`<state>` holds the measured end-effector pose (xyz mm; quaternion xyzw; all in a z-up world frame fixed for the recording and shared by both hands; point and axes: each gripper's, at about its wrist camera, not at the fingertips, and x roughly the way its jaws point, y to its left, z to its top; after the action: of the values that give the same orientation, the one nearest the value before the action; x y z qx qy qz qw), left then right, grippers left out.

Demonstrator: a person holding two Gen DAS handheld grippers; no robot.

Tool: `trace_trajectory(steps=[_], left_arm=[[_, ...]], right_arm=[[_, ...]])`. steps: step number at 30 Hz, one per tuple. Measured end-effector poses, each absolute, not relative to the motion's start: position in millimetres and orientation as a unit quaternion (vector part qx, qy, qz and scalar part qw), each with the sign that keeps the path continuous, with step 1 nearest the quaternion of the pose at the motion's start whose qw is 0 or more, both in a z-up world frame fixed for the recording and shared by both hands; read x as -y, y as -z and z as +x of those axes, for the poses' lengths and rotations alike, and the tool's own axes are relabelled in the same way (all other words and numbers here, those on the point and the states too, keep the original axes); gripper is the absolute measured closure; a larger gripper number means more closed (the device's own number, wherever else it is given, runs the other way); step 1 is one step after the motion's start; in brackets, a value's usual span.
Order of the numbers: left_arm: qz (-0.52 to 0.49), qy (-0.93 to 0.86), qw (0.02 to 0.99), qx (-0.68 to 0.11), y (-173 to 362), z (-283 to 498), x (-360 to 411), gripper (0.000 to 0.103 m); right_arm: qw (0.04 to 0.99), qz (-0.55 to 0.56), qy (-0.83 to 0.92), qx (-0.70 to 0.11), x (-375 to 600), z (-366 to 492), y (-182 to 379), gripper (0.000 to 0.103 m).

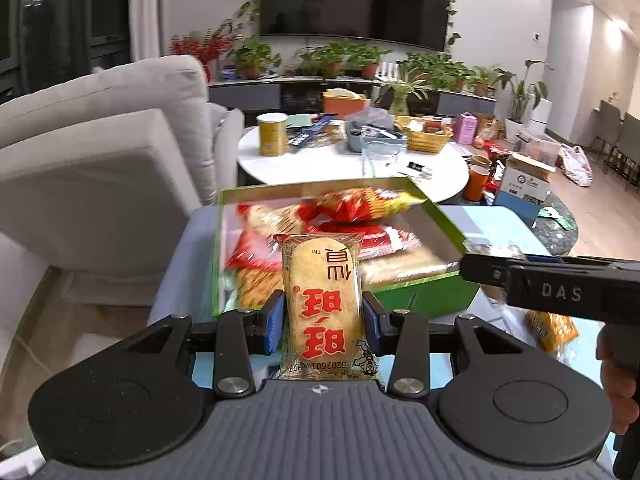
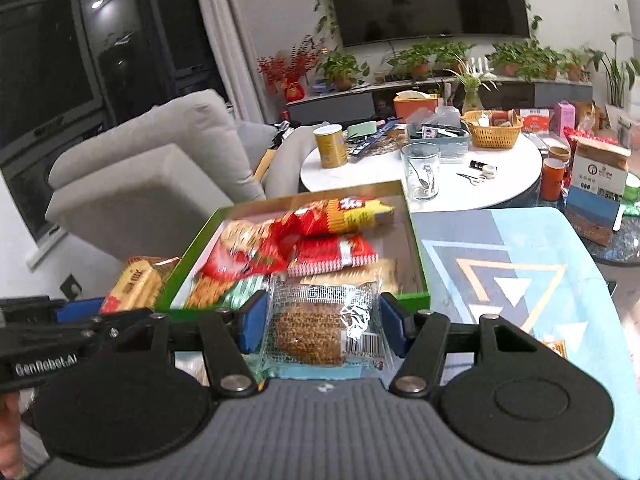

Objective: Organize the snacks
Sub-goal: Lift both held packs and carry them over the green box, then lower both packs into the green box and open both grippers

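My left gripper (image 1: 323, 322) is shut on a yellow rice-cracker packet (image 1: 323, 300) with red characters, held upright just in front of the green box (image 1: 424, 284). My right gripper (image 2: 322, 322) is shut on a clear-wrapped brown cake packet (image 2: 316, 324), also near the green box (image 2: 418, 248). The box holds several red and yellow snack packs (image 2: 320, 232). The right gripper's black body (image 1: 560, 284) shows at the right of the left wrist view. The left gripper's body (image 2: 44, 336) shows at the left of the right wrist view.
The box rests on a blue patterned cloth (image 2: 500, 280). A yellow snack pack (image 2: 134, 286) lies left of the box, another (image 1: 550, 330) lies under the right gripper. Behind stand a white round table (image 2: 500, 176) with a glass mug (image 2: 420, 172), a basket, cans, and a grey sofa (image 1: 100, 152).
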<state>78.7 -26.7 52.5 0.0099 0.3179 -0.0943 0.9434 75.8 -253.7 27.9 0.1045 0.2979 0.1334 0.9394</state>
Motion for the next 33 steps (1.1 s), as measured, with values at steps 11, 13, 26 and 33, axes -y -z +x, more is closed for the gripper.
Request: trace_trajectory(steps=[11, 13, 26, 33], left_arm=[[0.017, 0.09, 0.933, -0.348, -37.8, 149.3, 54.7, 0.065], [0.016, 0.084, 0.93, -0.356, -32.3, 159.9, 57.5, 0.065], [0.018, 0.075, 0.917, -0.392, -3.2, 196.1, 71.1, 0.065], [0.044, 0.048, 0.929, -0.363, 2.3, 194.5, 74.0, 0.051]], right_arm=[[0.934, 0.134, -0.133, -0.304, 259.1, 120.1, -25.7, 0.029], [0.933, 0.141, -0.132, -0.305, 261.3, 126.3, -22.6, 0.029], [0.92, 0.163, -0.138, -0.33, 265.0, 151.3, -1.3, 0.029], [0.915, 0.169, -0.136, -0.34, 264.0, 155.3, 5.4, 0.028]])
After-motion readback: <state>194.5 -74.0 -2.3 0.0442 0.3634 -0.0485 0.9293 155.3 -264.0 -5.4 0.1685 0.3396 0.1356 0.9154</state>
